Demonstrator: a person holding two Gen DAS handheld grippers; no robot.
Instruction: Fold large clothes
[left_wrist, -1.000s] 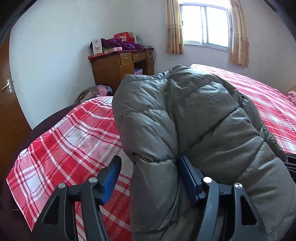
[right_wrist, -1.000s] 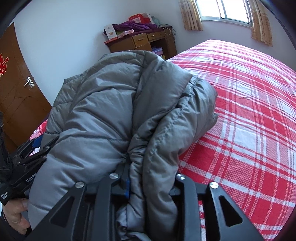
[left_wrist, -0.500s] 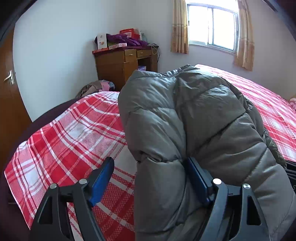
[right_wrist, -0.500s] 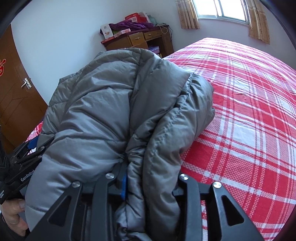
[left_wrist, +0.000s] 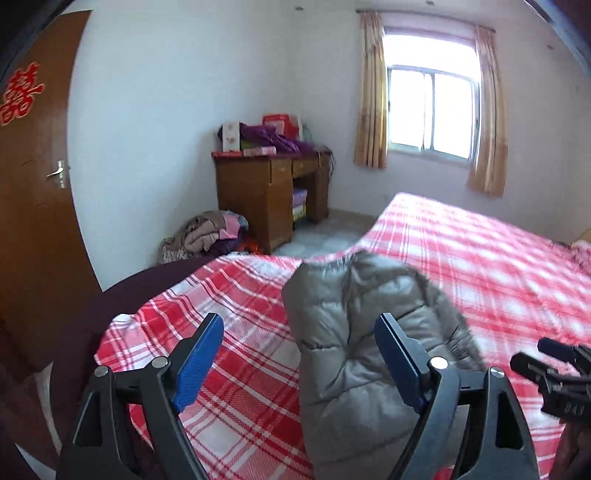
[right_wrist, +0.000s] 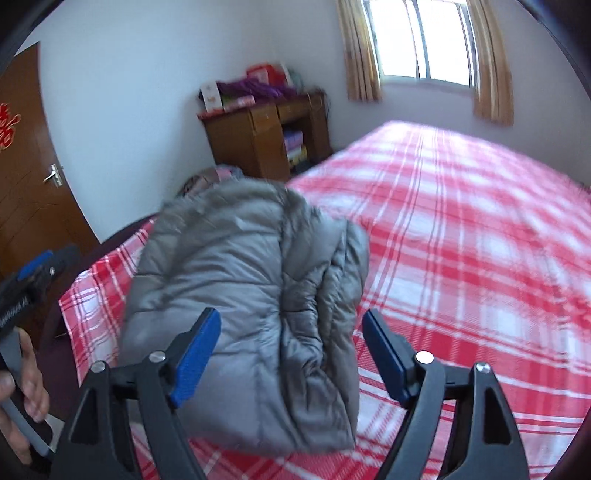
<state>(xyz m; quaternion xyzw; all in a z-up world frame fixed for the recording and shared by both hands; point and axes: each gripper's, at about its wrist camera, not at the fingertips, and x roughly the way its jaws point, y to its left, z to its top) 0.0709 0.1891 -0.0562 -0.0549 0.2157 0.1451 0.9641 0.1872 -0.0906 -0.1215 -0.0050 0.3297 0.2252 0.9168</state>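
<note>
A grey puffer jacket (left_wrist: 369, 350) lies folded in a bundle on the red and white checked bed sheet (left_wrist: 236, 295), near the bed's corner. My left gripper (left_wrist: 299, 356) hovers above and behind it, its jaws opening; the blue pads stand clear of the fabric. In the right wrist view the jacket (right_wrist: 251, 266) lies beyond my right gripper (right_wrist: 290, 354), whose jaws are also opening wide with nothing pressed between the pads. Each gripper shows at the edge of the other's view: the right gripper (left_wrist: 554, 376) and the left gripper (right_wrist: 29, 280), held by a hand (right_wrist: 22, 387).
A wooden desk (left_wrist: 269, 195) with boxes and purple cloth on top stands against the far wall. A pile of clothes (left_wrist: 207, 236) lies on the floor beside it. A brown door (left_wrist: 33, 184) is at the left, a curtained window (left_wrist: 432, 114) at the back. The sheet (right_wrist: 461, 258) stretches away to the right.
Both grippers have let go of the jacket, their jaws have spread wide, and both have pulled up and back. The jacket now rests on the bed on its own.
</note>
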